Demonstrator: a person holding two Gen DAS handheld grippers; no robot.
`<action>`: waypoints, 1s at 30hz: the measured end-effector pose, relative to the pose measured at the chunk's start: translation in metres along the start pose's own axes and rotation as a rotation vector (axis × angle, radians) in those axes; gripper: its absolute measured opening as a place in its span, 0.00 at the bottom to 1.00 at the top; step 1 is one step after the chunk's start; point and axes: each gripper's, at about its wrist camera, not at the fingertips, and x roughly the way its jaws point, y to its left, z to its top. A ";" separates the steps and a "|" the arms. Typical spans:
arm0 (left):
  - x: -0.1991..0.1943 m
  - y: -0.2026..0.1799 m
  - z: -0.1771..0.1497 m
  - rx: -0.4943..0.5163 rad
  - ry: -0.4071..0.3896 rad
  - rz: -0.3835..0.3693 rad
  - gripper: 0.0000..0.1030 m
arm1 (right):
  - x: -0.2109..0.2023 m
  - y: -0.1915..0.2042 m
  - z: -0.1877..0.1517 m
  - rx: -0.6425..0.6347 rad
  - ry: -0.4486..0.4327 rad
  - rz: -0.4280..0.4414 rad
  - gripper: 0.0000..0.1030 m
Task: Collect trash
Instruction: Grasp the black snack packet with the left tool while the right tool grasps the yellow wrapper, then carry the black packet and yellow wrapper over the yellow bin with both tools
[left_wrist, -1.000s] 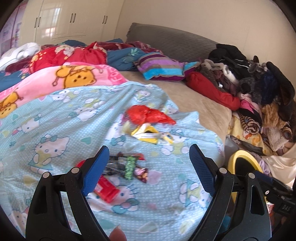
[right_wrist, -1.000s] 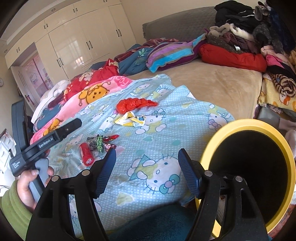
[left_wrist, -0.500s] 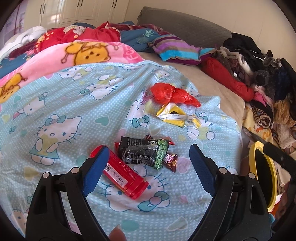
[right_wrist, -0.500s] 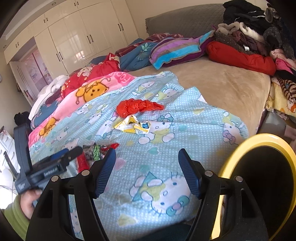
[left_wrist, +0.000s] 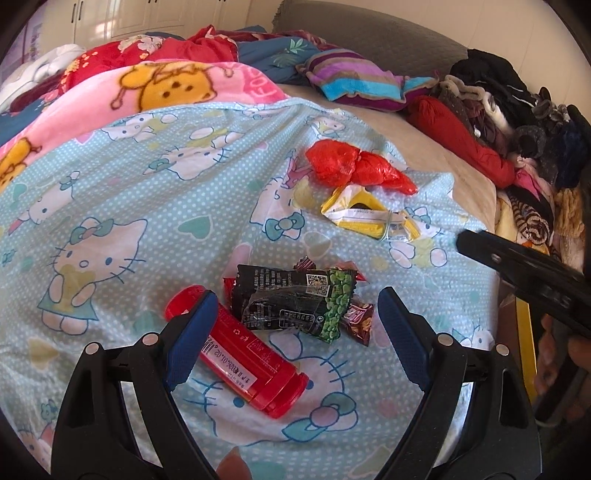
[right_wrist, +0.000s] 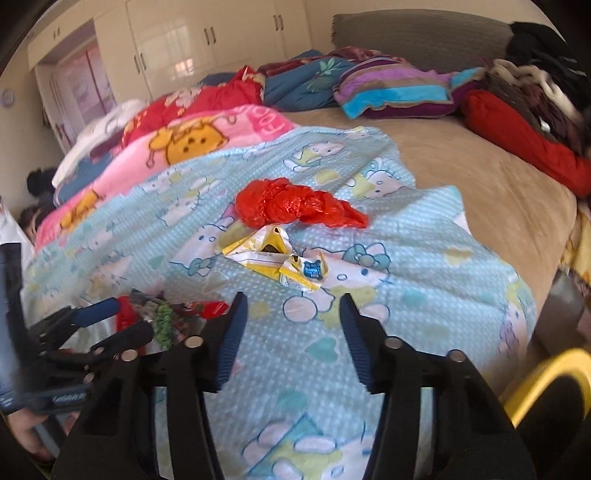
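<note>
Trash lies on a light-blue cat-print blanket (left_wrist: 110, 206). My left gripper (left_wrist: 297, 325) is open just above a black-and-green wrapper (left_wrist: 295, 299); its left pad overlaps a red tube (left_wrist: 251, 358), and a small red-brown candy wrapper (left_wrist: 356, 319) lies by the right pad. Farther off are a crumpled red plastic bag (left_wrist: 354, 168) and a yellow-white wrapper (left_wrist: 369, 218). My right gripper (right_wrist: 291, 325) hovers short of the yellow-white wrapper (right_wrist: 273, 254) and the red bag (right_wrist: 295, 203). Its jaws are closing with only blanket between them.
A yellow-rimmed black bin (right_wrist: 546, 373) stands at the bed's right edge. Piled clothes (left_wrist: 517, 122) line the right side; a striped pillow (left_wrist: 354, 85) and folded blankets (left_wrist: 166, 85) fill the back. The left gripper's body (right_wrist: 92, 314) shows at the left.
The left gripper has sunk toward the wrappers and the red tube, which now loom larger. The right gripper has swung left away from the bin toward the yellow wrapper, and its jaws have narrowed.
</note>
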 end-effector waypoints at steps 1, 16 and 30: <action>0.002 0.000 0.000 0.002 0.004 0.002 0.77 | 0.007 0.002 0.002 -0.021 0.013 -0.013 0.44; 0.019 -0.003 0.004 0.019 0.036 0.011 0.77 | 0.064 0.018 0.009 -0.168 0.110 -0.114 0.09; 0.014 -0.007 -0.004 0.025 0.046 0.004 0.60 | 0.003 0.013 -0.032 -0.023 0.026 0.004 0.03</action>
